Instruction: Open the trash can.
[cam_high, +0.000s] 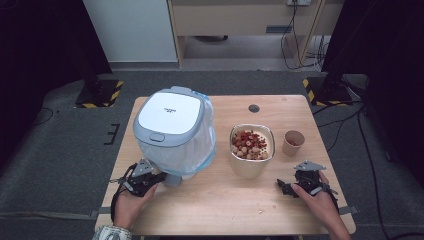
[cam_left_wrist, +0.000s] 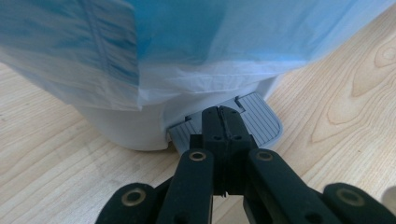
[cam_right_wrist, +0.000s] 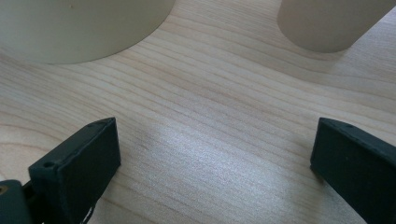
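A white pedal bin lined with a pale blue bag stands at the table's left, its lid down. My left gripper is at the bin's front base. In the left gripper view the gripper is shut with nothing between the jaws, and its tips lie over the grey ribbed pedal. Whether they press on it I cannot tell. My right gripper rests low at the front right, and in its own view it stands open over bare wood.
A cream bowl of red and pale pieces stands mid-table, with its wall just ahead of the right gripper. A paper cup is to its right. A small crumb lies near the table's front edge.
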